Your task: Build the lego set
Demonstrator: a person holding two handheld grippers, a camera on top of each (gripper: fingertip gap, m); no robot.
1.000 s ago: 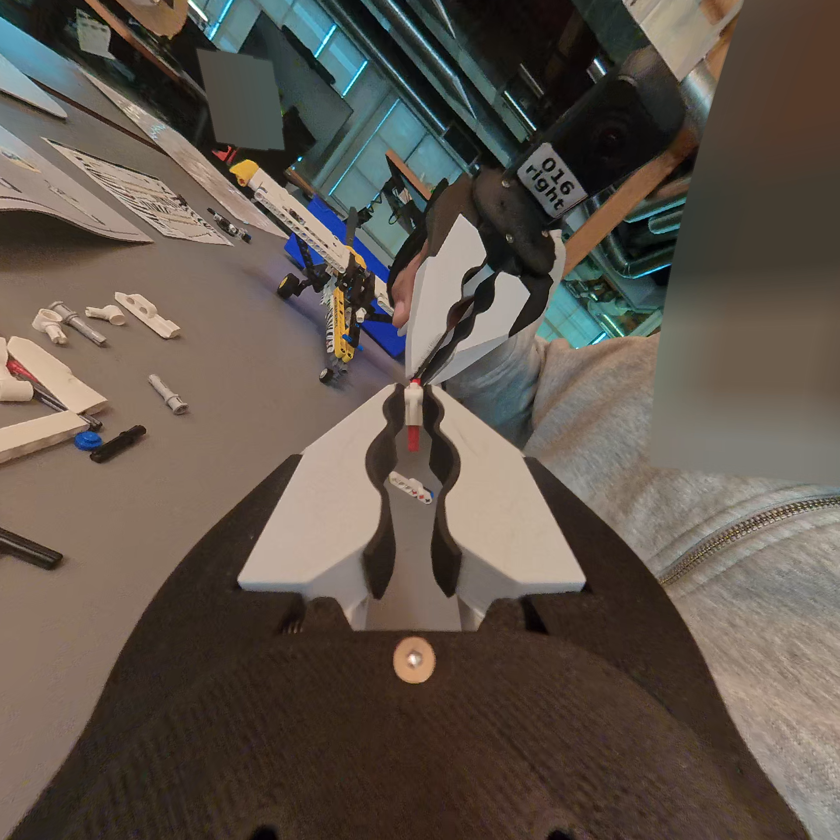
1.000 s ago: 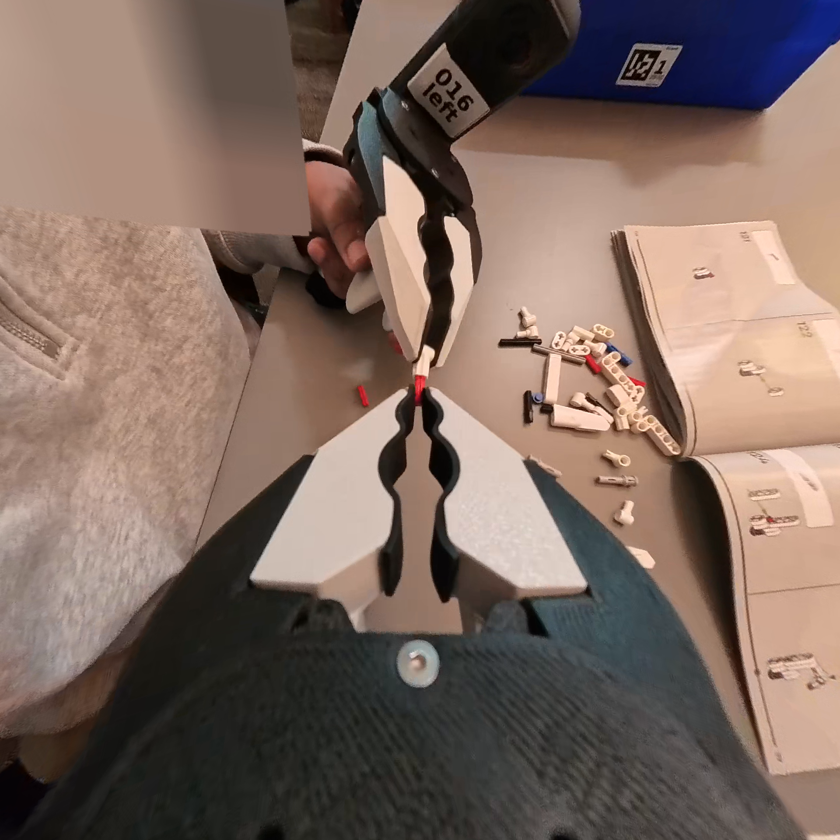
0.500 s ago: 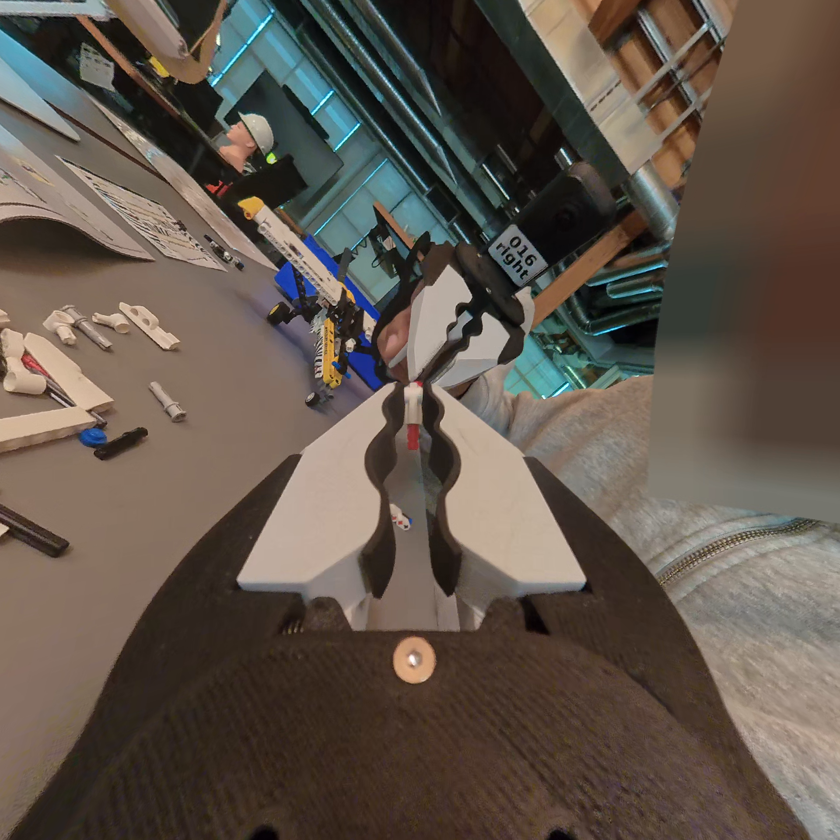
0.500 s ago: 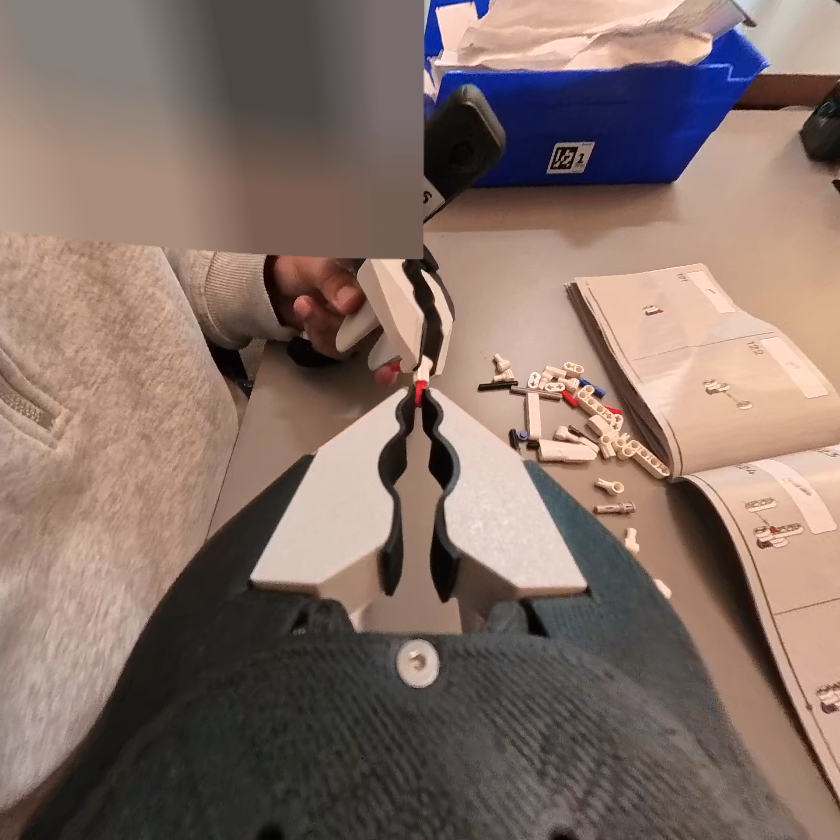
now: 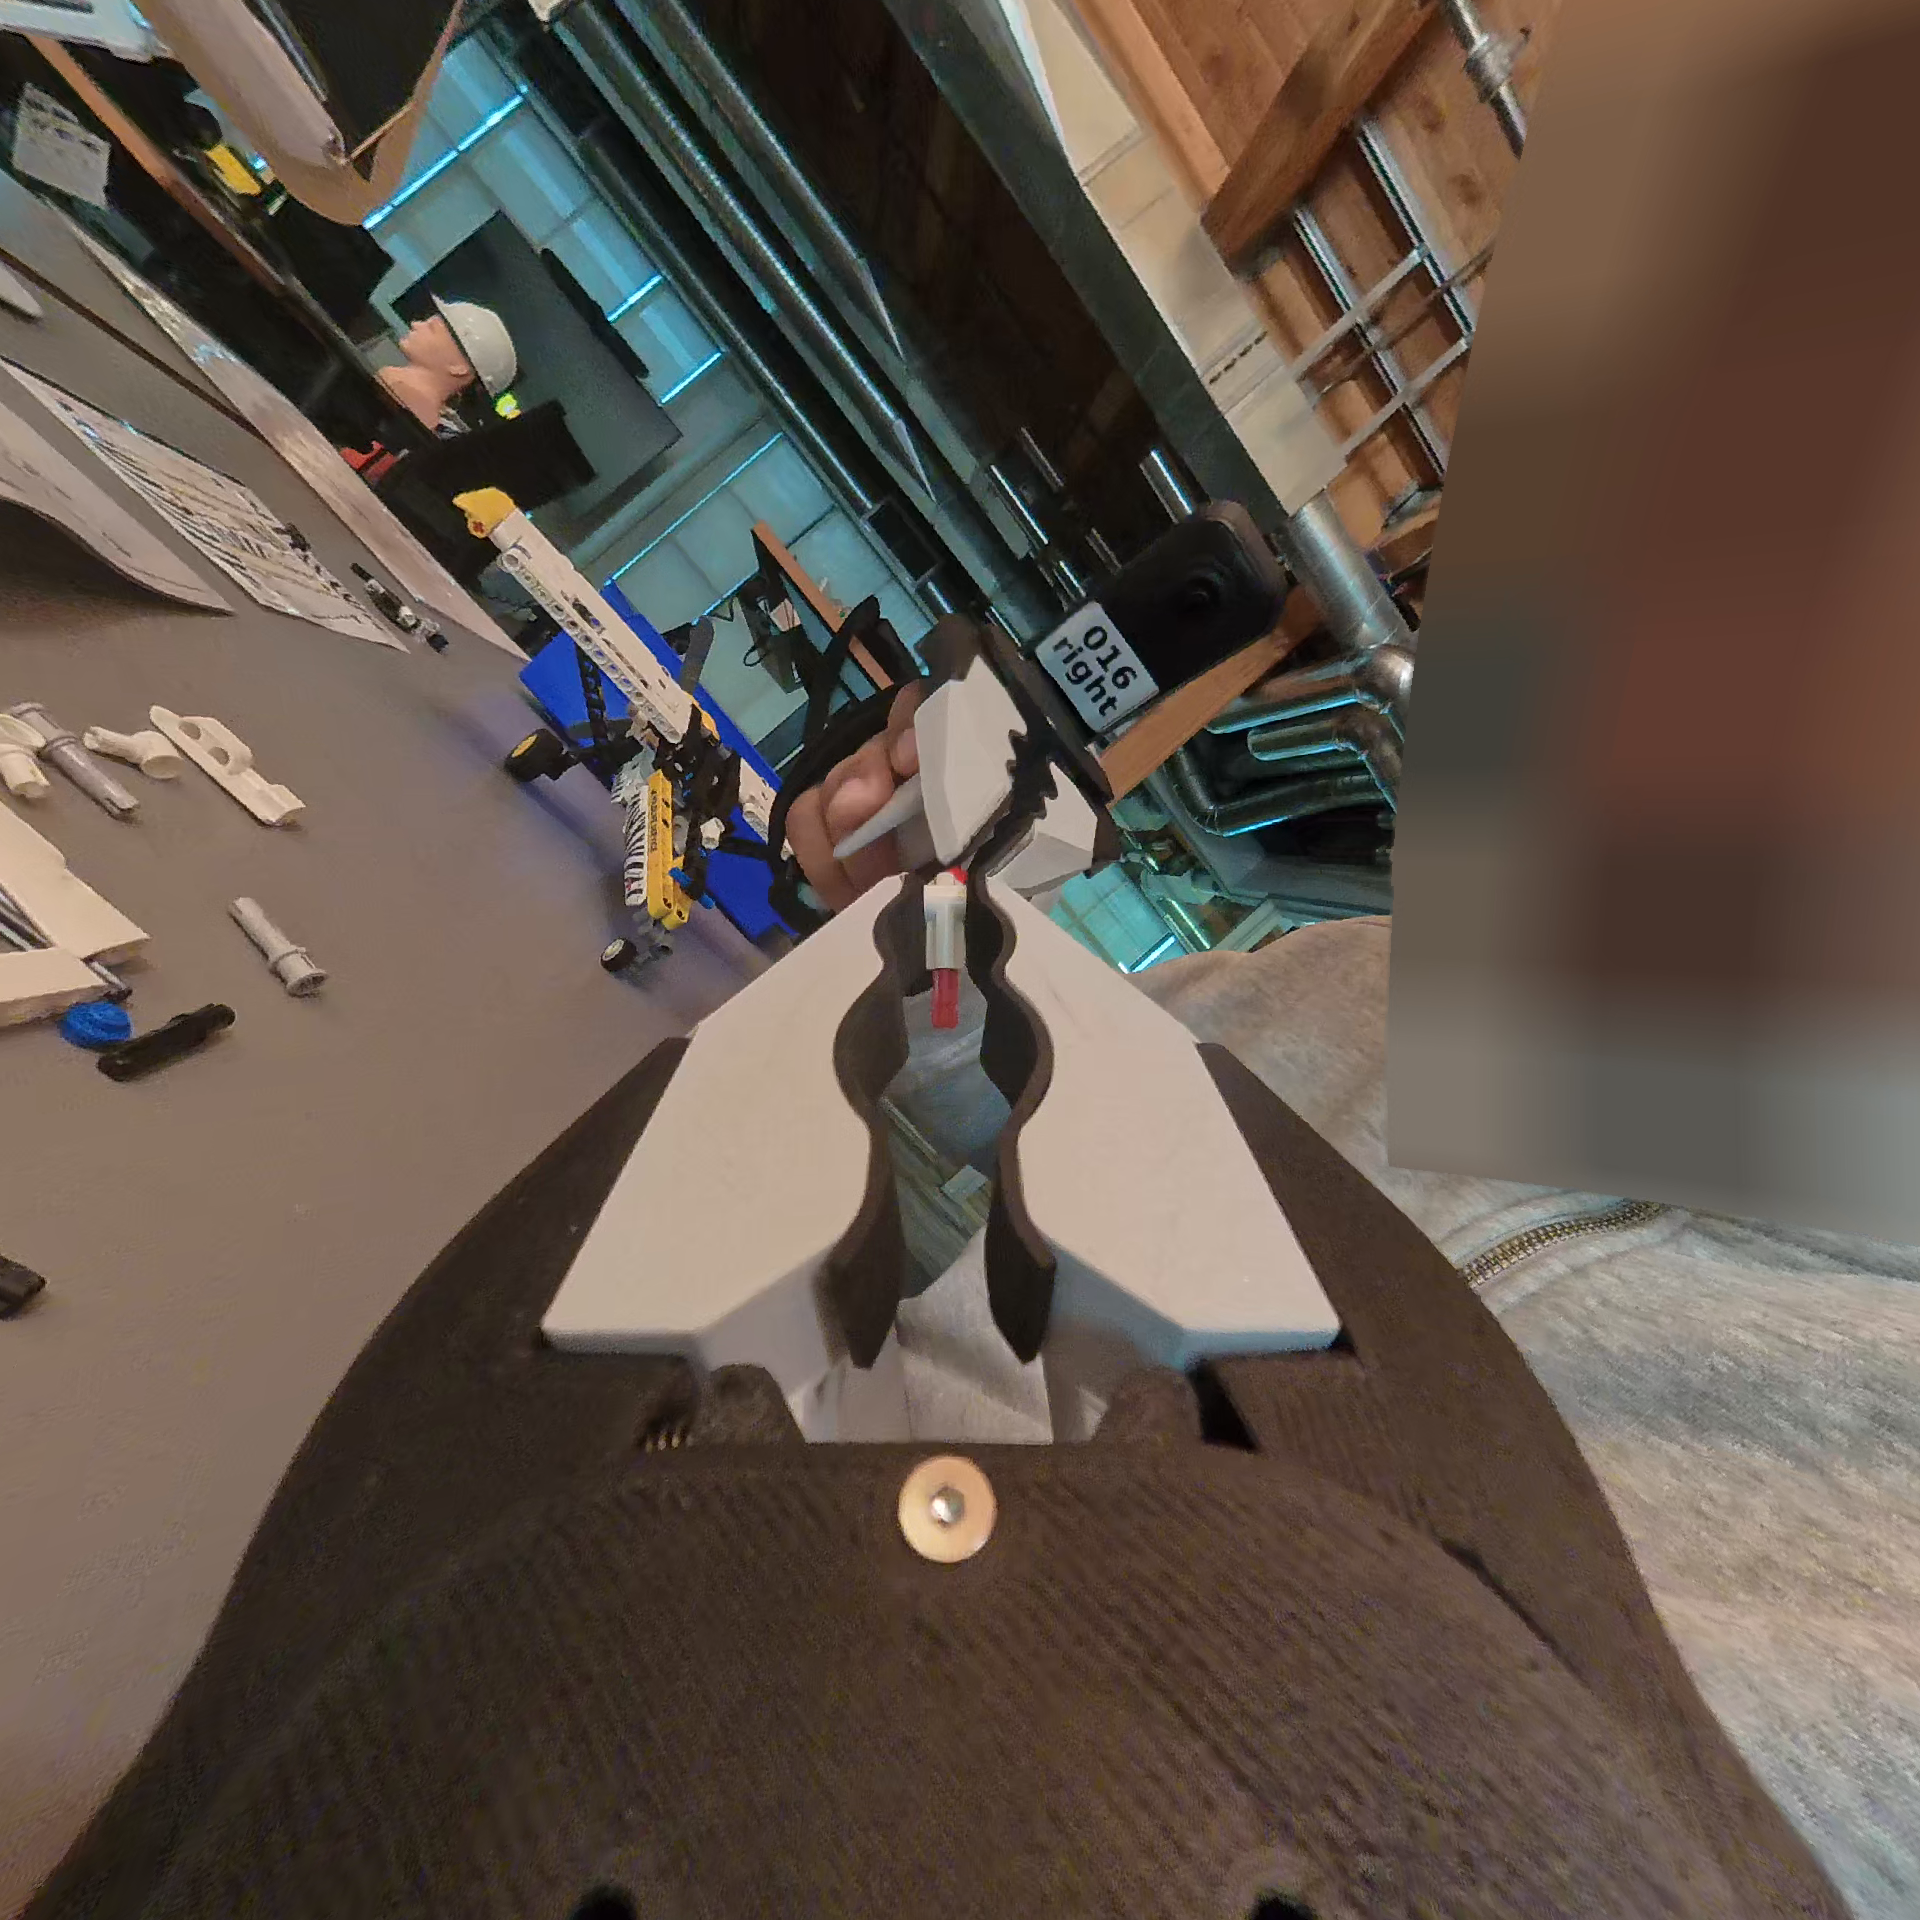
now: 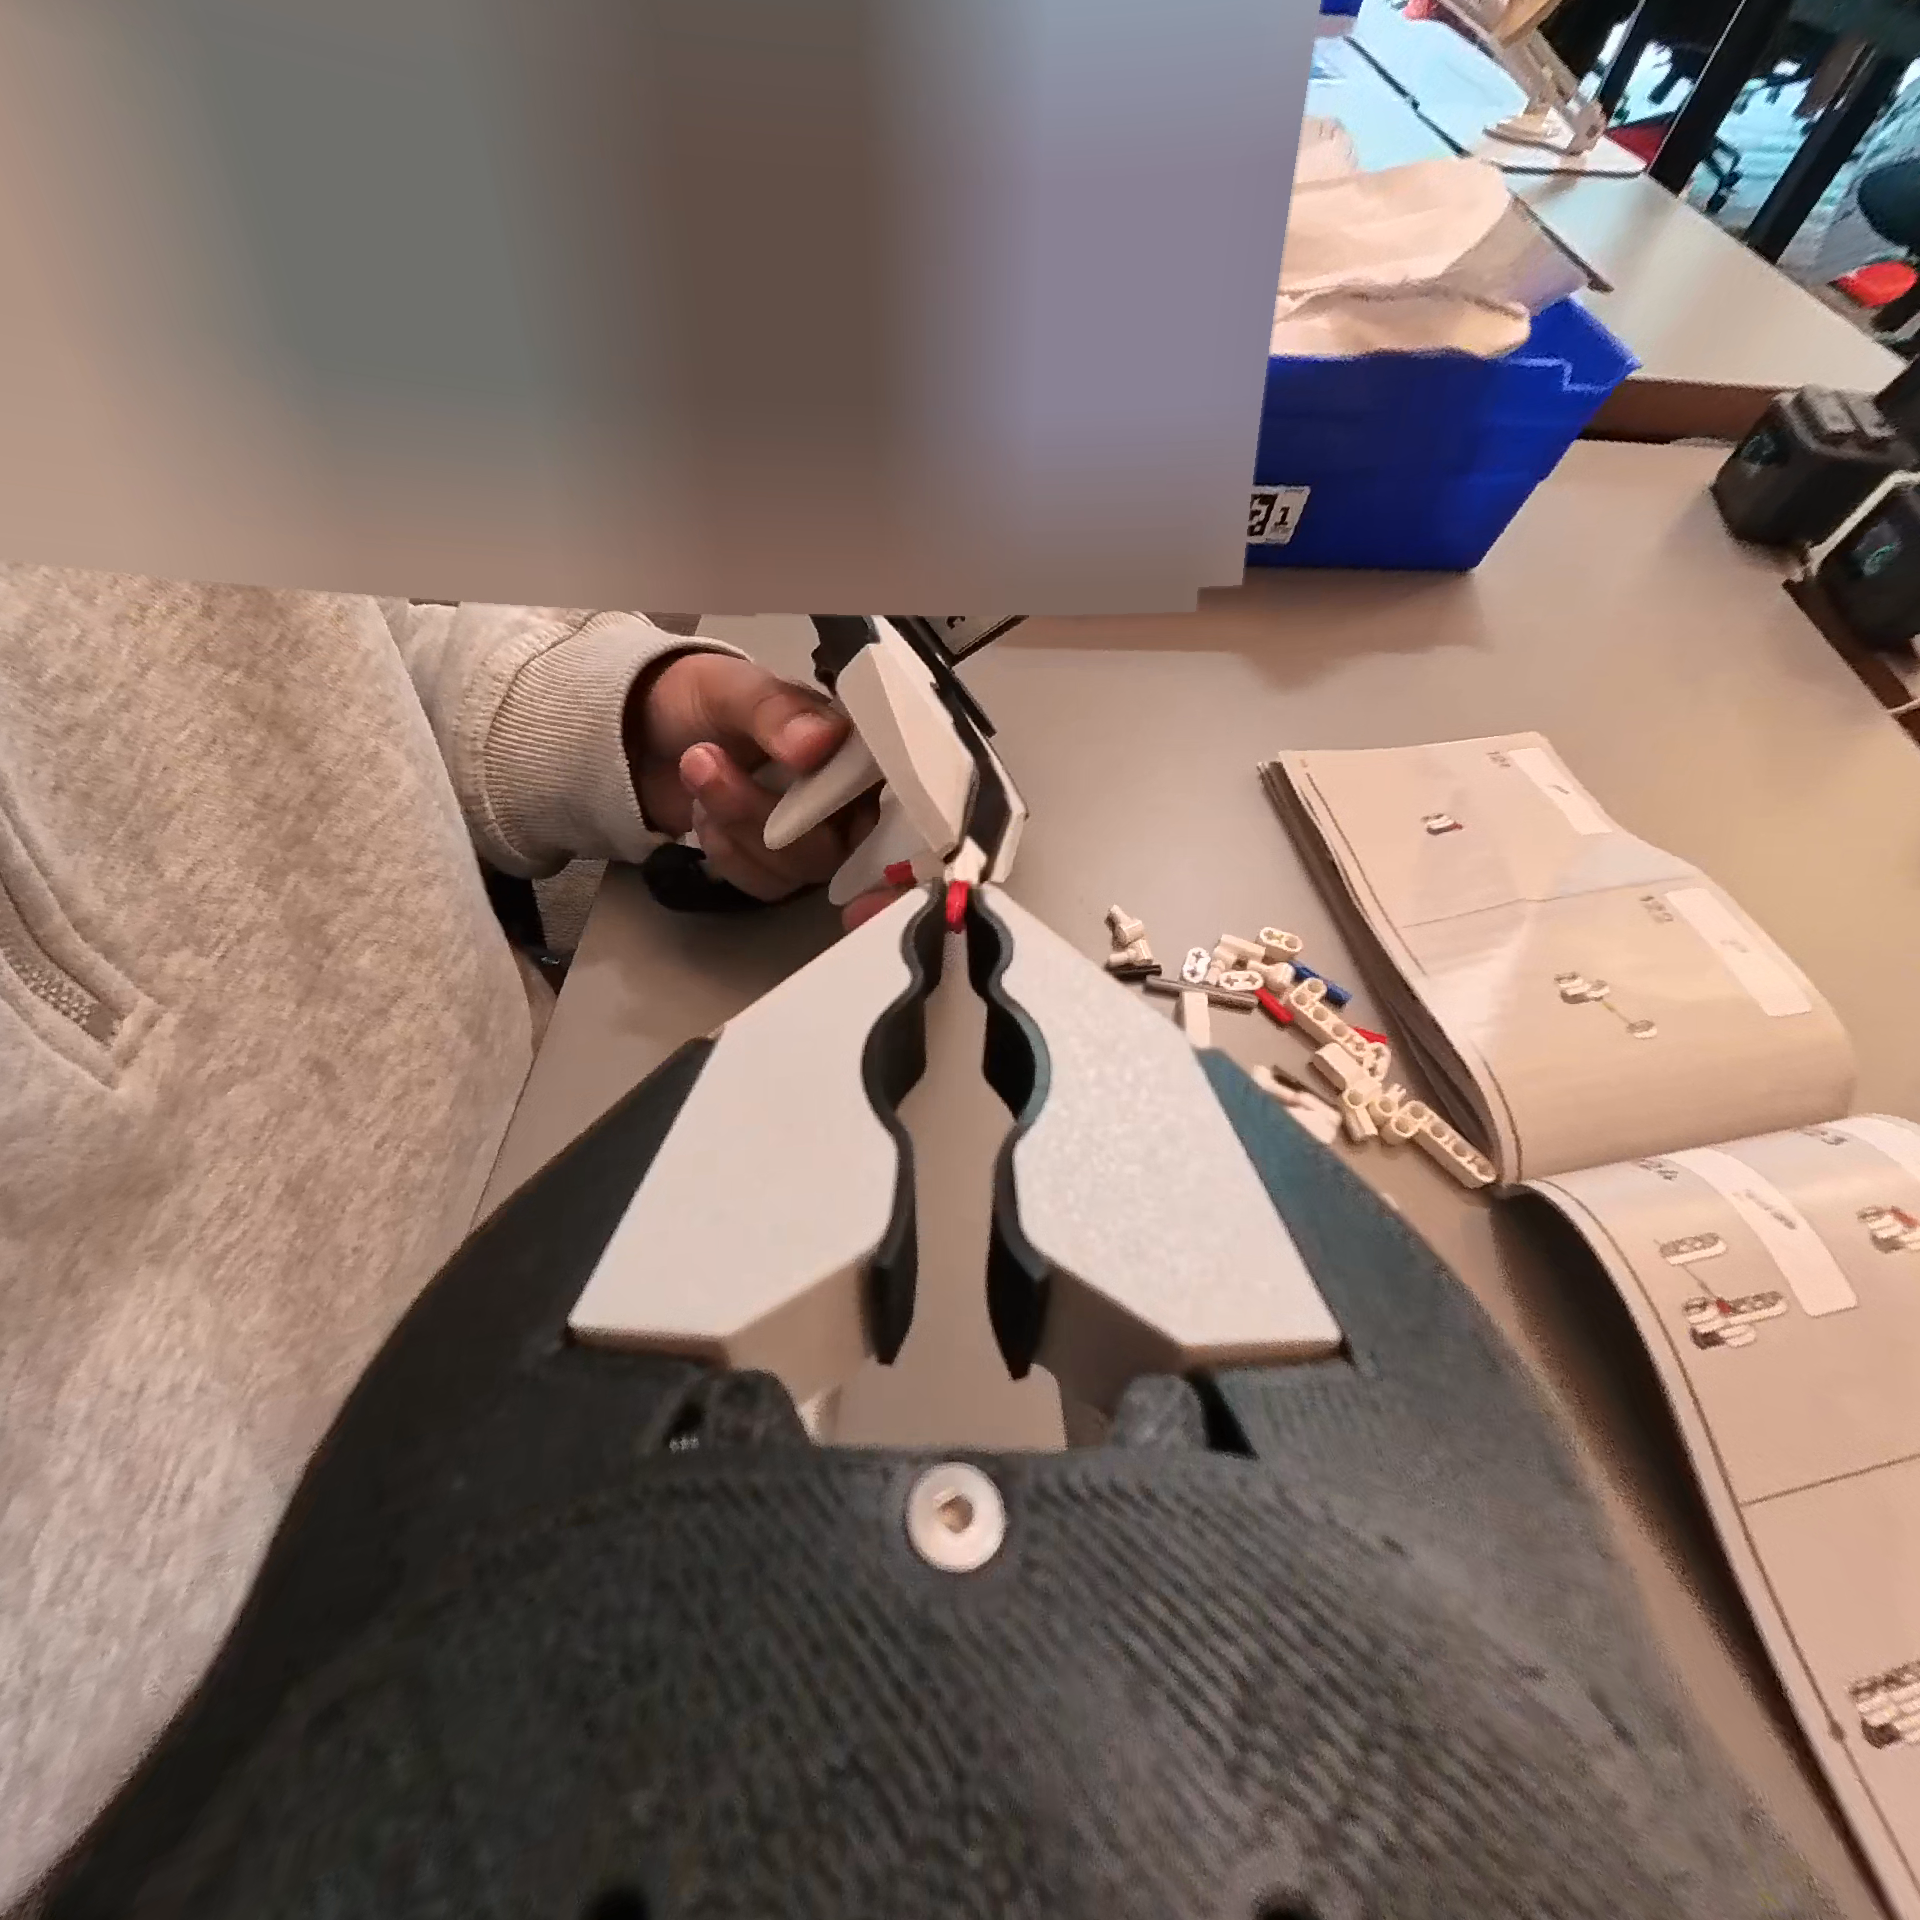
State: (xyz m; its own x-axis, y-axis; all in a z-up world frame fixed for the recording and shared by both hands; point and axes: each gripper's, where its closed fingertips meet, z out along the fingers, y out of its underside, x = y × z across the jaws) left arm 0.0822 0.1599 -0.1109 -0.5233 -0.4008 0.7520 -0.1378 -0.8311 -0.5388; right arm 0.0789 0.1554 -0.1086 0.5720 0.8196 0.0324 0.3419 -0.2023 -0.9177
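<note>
Left gripper (image 5: 943, 894) pinches the white piece (image 5: 943, 925) w/ red pin (image 5: 943, 1000) so right gripper (image 6: 954, 902) (squeezing the pin's other end) can push it in.

On the bench (image 6: 1195, 727), loose pieces (image 6: 1288, 997) lie between the two meeting grippers and the open booklet (image 6: 1621, 966), with a bin (image 6: 1434, 436) behind.

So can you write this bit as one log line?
left gripper: shut on white piece | right gripper: shut on red pin | joining in air
</note>
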